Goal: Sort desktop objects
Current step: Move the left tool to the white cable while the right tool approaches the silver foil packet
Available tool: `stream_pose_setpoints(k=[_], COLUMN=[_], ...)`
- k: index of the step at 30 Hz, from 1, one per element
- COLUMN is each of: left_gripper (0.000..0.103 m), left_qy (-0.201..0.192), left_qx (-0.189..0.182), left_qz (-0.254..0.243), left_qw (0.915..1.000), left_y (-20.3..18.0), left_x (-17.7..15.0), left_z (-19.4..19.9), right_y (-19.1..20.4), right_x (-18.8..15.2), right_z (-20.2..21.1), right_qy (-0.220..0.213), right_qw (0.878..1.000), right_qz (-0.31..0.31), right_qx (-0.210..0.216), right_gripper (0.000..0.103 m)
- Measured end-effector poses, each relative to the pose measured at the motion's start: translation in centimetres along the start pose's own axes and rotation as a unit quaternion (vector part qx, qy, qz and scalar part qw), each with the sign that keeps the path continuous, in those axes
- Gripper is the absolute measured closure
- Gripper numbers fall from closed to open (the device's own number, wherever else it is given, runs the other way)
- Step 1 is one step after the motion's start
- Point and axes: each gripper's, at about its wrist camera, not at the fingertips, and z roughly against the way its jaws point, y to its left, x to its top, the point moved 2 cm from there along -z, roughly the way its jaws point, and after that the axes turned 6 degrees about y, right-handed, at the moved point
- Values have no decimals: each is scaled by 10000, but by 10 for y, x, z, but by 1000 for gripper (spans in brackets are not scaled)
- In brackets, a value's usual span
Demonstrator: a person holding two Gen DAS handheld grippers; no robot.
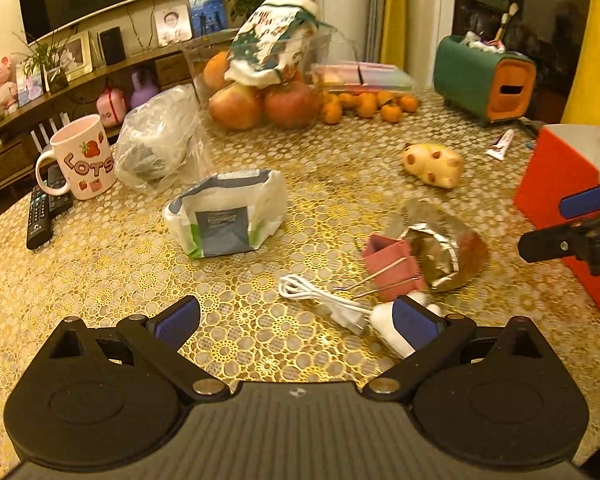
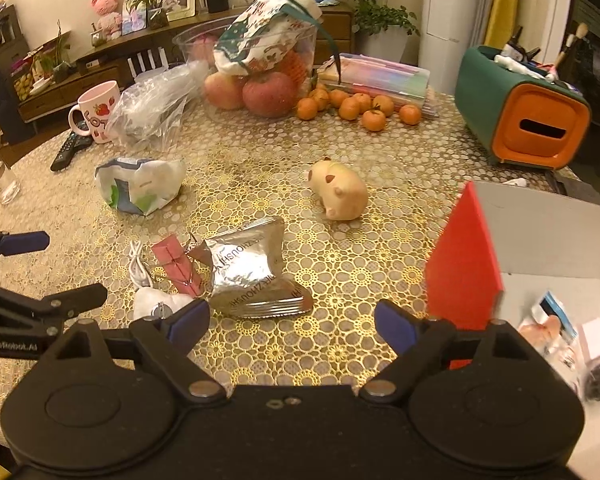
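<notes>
My left gripper (image 1: 296, 320) is open and empty, low over the table, with a white charger and cable (image 1: 340, 308) beside its right finger. A pink binder clip (image 1: 392, 264) and a silver snack bag (image 1: 444, 252) lie just beyond. My right gripper (image 2: 292, 324) is open and empty, in front of the silver snack bag (image 2: 252, 276) and next to the red box (image 2: 464, 264), which holds several small items. A cream pig toy (image 2: 340, 196) and a white-blue pouch (image 2: 140, 188) lie farther out.
A pink mug (image 1: 84, 156), remotes (image 1: 40, 212), a clear plastic bag (image 1: 160, 144), a fruit bowl (image 1: 260, 92), tangerines (image 2: 360, 108) and a green-orange organizer (image 2: 524, 112) stand along the far side. A glass (image 2: 2, 180) stands at the left edge.
</notes>
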Motion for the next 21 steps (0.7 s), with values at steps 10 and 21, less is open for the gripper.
stream_pose_setpoints(k=[10,21], left_gripper=[0,0], left_qy=[165,235], left_qx=[64,154], left_qz=[177,60], left_qw=[9997,9996], left_y=[2,3], left_x=[4,1], left_z=[-32,-49], right_y=[6,8], right_x=[9,21], right_z=[-28,-53], right_qy=[147,253], right_qw=[9998,9994], right_qz=[133,224], right_qx=[30,-11], right_gripper=[15,17])
